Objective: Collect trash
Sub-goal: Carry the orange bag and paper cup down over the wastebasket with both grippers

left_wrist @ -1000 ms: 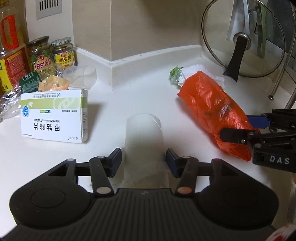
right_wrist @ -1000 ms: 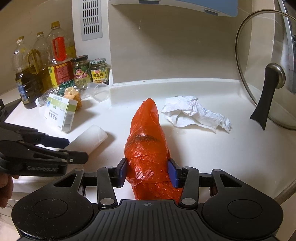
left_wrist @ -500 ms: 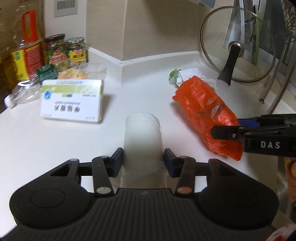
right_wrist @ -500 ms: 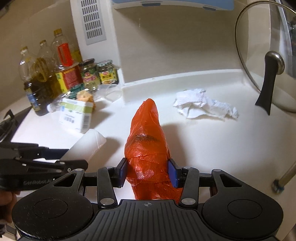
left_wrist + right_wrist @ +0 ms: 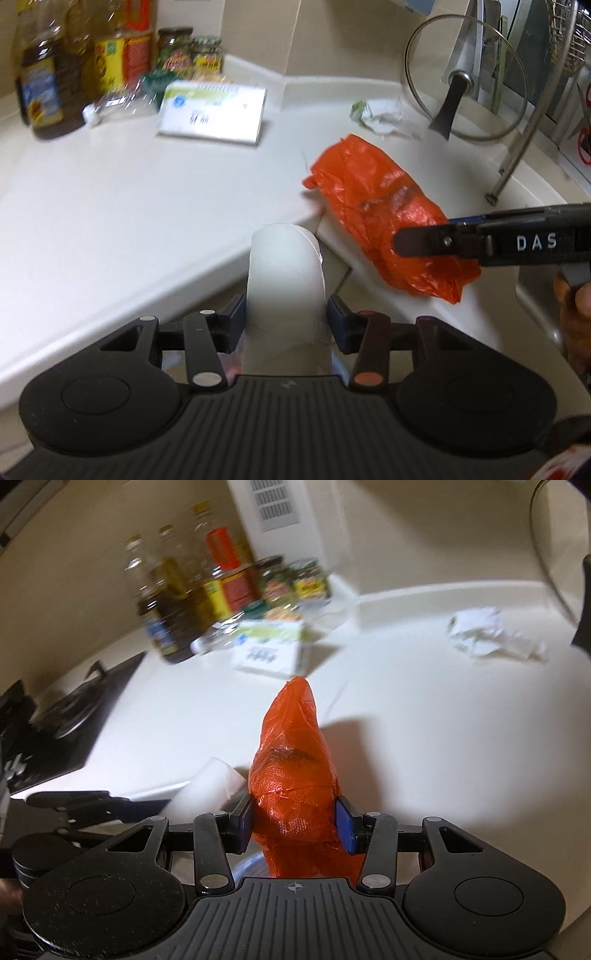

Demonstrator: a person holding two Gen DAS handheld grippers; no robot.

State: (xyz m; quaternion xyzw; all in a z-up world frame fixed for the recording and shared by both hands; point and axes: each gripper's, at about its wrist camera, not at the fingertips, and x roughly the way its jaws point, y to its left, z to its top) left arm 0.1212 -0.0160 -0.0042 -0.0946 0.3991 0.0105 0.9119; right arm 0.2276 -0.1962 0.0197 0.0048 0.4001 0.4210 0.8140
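My left gripper is shut on a translucent white plastic cup, lying lengthwise between the pads and carried just past the countertop's front edge. My right gripper is shut on an orange plastic bag that sticks forward, lifted off the white counter. In the left wrist view the orange bag hangs to the right, with the right gripper's fingers clamped on it. The cup shows at lower left in the right wrist view. A crumpled white paper wad lies far back on the counter.
A white medicine box stands at the back, beside oil bottles and jars. A glass pot lid leans at the back right beside a metal rack leg. A black stove lies to the left.
Both grippers have drawn back from the wall toward the counter's front edge, carrying the cup and the orange bag off the surface. The box, bottles and paper wad now look farther away.
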